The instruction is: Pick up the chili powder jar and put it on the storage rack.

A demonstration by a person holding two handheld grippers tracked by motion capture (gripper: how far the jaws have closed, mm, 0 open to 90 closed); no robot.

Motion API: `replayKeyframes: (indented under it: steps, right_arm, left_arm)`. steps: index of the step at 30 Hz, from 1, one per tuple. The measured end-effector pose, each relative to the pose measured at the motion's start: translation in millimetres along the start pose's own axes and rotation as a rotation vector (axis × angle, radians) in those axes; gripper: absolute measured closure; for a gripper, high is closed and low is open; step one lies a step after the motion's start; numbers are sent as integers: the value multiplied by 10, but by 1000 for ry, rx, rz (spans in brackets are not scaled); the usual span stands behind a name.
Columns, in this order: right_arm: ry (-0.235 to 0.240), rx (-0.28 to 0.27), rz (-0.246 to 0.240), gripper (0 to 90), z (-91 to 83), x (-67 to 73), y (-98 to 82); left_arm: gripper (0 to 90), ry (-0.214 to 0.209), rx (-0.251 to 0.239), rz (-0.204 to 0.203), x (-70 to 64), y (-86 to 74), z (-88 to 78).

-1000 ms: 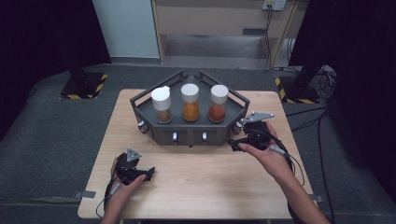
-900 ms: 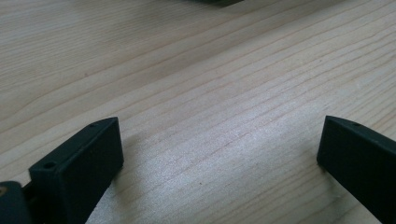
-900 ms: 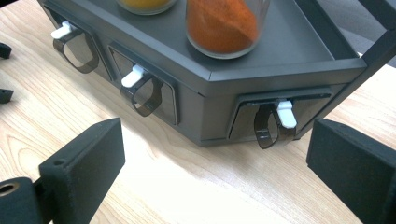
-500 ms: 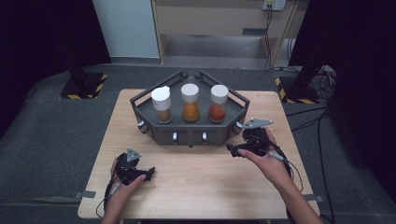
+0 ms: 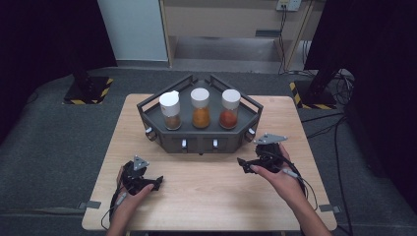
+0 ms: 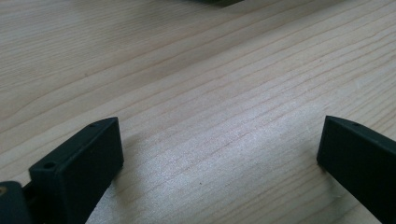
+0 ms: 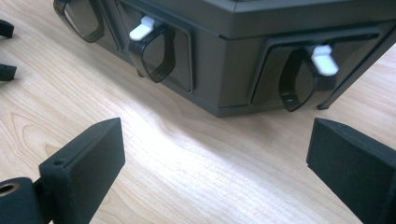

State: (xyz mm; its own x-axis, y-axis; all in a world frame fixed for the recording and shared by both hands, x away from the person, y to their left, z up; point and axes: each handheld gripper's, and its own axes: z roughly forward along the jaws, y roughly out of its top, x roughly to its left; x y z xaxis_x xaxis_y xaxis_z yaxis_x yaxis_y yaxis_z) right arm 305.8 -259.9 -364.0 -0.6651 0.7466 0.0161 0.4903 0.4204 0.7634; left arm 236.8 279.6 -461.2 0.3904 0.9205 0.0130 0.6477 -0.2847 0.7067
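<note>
The right hand-held gripper (image 5: 244,165), jaws released, has the dispenser rack (image 5: 199,142) at its eleven o'clock, nearer than the left's.

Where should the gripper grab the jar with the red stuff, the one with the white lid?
Probably by the white lid, coming from above. The red jar stands upright in the dark rack, whose wall hides its base, and the orange jar stands close beside it, so the top is the freest part.

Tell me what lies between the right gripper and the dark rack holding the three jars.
Nothing: bare wooden table separates the right gripper from the rack, as the right gripper view shows; its jaws stand open and empty.
</note>
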Motion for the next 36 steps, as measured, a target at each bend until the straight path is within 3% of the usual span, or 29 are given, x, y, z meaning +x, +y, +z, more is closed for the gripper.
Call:
replayKeyframes:
  steps: [10, 22, 32, 36]
  right_arm:
    - [18, 23, 11, 44, 110, 85, -203]
    - [37, 75, 43, 45, 405, 199, -607]
    - [8, 88, 29, 44, 501, 309, -832]
    - [-3, 58, 18, 32, 503, 345, -914]
  left_arm:
    - [0, 0, 0, 0, 0, 0, 0]
    - [0, 0, 0, 0, -1, 0, 0]
    - [0, 0, 0, 0, -2, -1, 0]
    - [0, 0, 0, 0, -1, 0, 0]
